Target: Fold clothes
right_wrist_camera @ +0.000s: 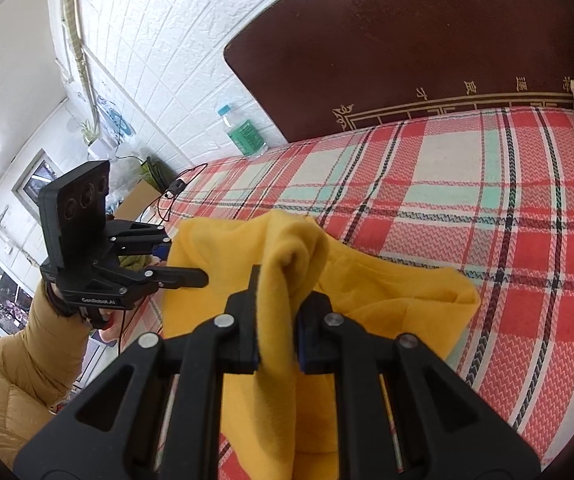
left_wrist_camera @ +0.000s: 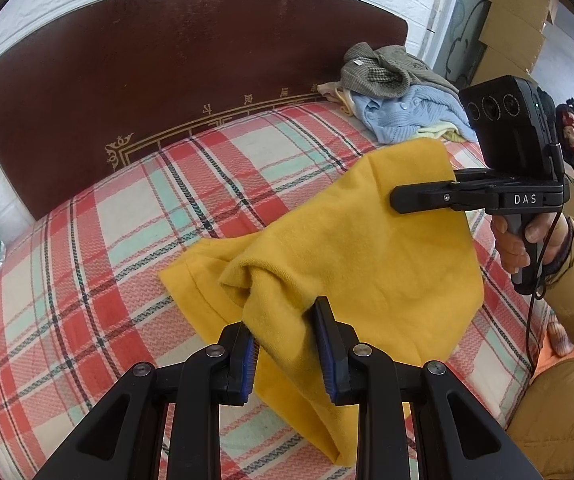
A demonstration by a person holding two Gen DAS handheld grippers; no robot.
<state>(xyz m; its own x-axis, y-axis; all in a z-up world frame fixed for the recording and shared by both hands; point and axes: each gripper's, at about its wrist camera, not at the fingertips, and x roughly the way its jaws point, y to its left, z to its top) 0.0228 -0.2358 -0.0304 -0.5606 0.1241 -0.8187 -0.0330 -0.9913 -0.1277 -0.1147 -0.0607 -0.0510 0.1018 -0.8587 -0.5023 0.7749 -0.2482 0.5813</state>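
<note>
Far left, by the bed's head corner: a green-labelled bottle (right_wrist_camera: 243, 132) stands against the white brick wall (right_wrist_camera: 159, 60), beside the dark headboard (left_wrist_camera: 191, 80).

My left gripper (left_wrist_camera: 287, 344): fingers clamped on a bunched fold of the yellow cloth (left_wrist_camera: 367, 264). The fabric is pinched between the blue pads and hangs down below them. In the right wrist view this gripper sits at the cloth's left edge, one finger lying across the fabric.

The cloth hangs lifted between both grippers over the middle of the plaid bed (left_wrist_camera: 87, 280); its lower left part touches the cover, with a hemmed edge lying flat there.

My right gripper (right_wrist_camera: 277, 328): fingers closed on another gathered ridge of the cloth, which rises in a peak above them. In the left wrist view I see it side-on at the cloth's right upper edge, held in my right hand (left_wrist_camera: 527, 240), tan jacket sleeve behind.

Right head corner of the bed: a pile of clothes (left_wrist_camera: 399, 88), olive knit on top of light blue, well apart from the cloth.
</note>
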